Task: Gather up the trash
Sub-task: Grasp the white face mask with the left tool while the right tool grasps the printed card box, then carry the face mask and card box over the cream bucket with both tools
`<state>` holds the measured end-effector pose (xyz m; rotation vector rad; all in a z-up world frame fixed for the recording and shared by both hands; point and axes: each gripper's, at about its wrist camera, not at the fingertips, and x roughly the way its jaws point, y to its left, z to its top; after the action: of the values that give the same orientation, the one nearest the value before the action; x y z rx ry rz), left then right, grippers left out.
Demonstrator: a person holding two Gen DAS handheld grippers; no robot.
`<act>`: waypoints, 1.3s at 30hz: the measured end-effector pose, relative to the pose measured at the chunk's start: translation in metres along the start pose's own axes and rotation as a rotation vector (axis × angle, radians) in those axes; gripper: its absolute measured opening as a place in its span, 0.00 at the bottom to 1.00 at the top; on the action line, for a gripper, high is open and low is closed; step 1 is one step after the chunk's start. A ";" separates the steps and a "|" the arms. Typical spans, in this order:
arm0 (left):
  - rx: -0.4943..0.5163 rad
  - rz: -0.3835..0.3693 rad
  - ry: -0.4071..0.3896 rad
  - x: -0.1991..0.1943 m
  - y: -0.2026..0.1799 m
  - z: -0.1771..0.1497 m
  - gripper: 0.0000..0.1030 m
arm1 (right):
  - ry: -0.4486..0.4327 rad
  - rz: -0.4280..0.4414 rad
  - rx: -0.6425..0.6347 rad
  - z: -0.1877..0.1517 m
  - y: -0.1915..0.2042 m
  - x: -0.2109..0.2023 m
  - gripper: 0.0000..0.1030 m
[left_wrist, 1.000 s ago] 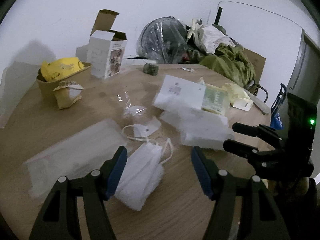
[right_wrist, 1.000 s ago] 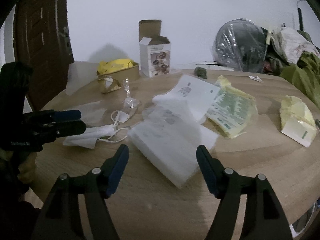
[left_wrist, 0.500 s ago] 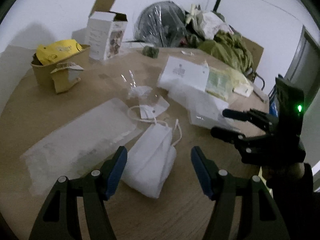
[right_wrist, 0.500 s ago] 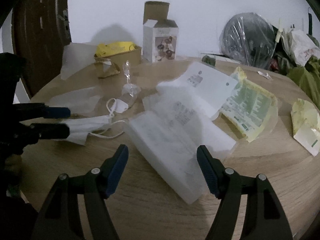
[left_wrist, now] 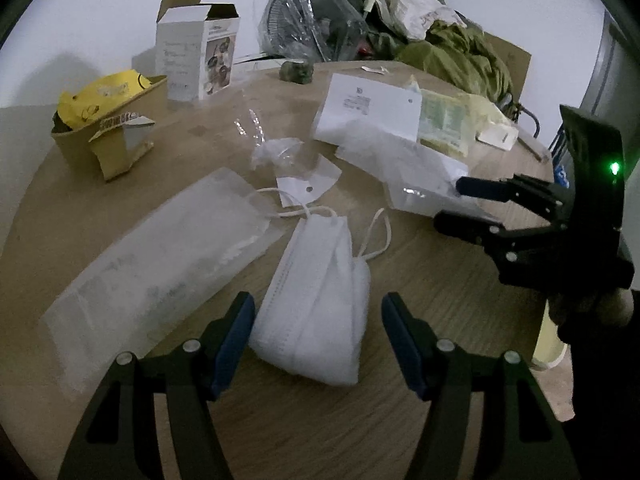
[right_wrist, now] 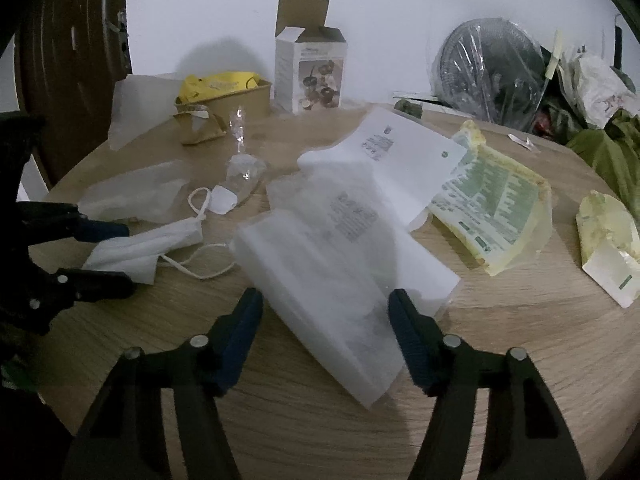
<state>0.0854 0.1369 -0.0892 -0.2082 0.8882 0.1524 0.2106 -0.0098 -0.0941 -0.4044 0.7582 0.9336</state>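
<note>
A white face mask (left_wrist: 320, 300) with ear loops lies on the round wooden table (left_wrist: 420, 272). My left gripper (left_wrist: 318, 320) is open, its blue-padded fingers on either side of the mask's near end. The mask also shows at the left of the right wrist view (right_wrist: 144, 248). My right gripper (right_wrist: 326, 316) is open, straddling the near end of a translucent white plastic bag (right_wrist: 340, 256). A long frosted plastic wrapper (left_wrist: 160, 268) lies left of the mask. A small clear wrapper with a white tag (left_wrist: 304, 184) lies behind it.
A brown tray with a yellow packet (left_wrist: 104, 108) and an open white carton (left_wrist: 196, 60) stand at the far left. A white sheet (right_wrist: 404, 160), a yellow-green printed bag (right_wrist: 492, 204) and a torn yellow packet (right_wrist: 608, 240) lie right. A wrapped fan (right_wrist: 492, 68) and green cloth (left_wrist: 460, 56) stand behind.
Both grippers have moved forward and down. The left one now has its fingers around the mask, and the right one has closed in on the plastic bag. Both stayed open.
</note>
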 end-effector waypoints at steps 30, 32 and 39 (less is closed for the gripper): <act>0.037 0.052 -0.196 -0.046 -0.020 0.009 0.24 | -0.249 0.008 0.007 0.002 -0.003 -0.075 0.03; 0.038 0.052 -0.213 -0.051 -0.022 0.009 0.24 | -0.265 0.004 0.012 0.001 -0.004 -0.082 0.03; 0.056 0.051 -0.246 -0.062 -0.031 0.009 0.24 | -0.301 -0.009 0.024 -0.001 -0.005 -0.100 0.03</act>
<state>0.0601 0.1060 -0.0315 -0.1113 0.6523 0.1959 0.1778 -0.0703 -0.0210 -0.2381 0.4914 0.9506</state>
